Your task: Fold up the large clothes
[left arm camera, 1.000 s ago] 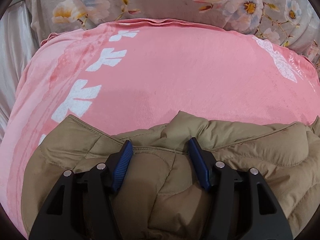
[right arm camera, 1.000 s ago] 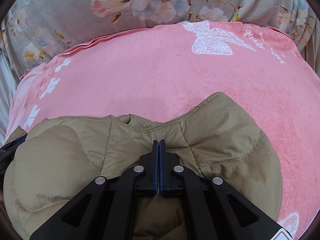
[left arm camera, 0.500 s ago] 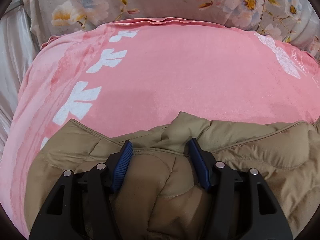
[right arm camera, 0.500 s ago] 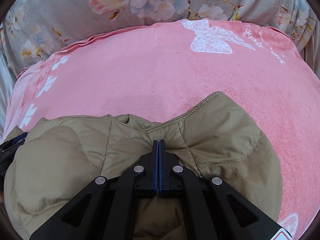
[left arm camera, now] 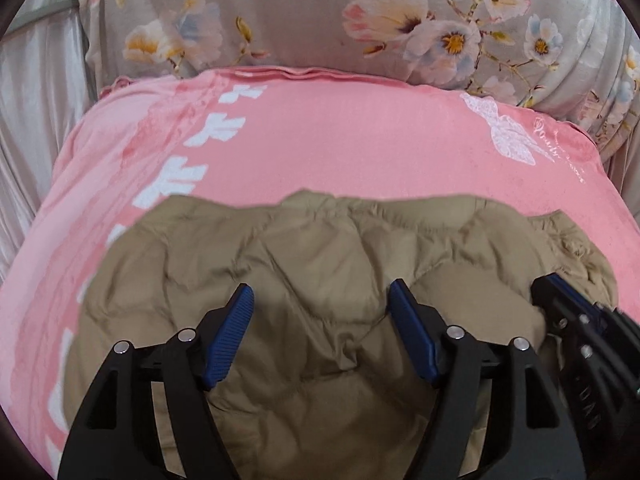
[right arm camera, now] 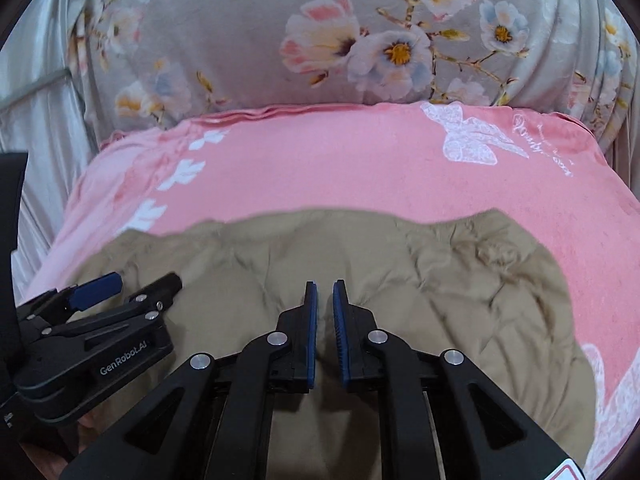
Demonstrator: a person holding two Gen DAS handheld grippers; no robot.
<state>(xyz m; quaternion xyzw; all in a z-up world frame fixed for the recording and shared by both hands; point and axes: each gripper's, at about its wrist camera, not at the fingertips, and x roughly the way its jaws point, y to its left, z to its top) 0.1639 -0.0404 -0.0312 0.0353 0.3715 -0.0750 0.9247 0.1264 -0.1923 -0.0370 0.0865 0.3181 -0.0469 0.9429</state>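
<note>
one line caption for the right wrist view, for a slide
Right gripper, jaws slightly apart, above a tan quilted jacket spread on a pink blanket, left gripper alongside.

"GenRobot.AI" in white letters on black body of left gripper [right arm camera: 126, 284], seen in right wrist view. White cursive script beside white butterfly print near far right corner of pink blanket [right arm camera: 320, 168], too small to read. Faint embossed letters on right gripper [left arm camera: 556, 292] body in left wrist view, illegible.
</note>
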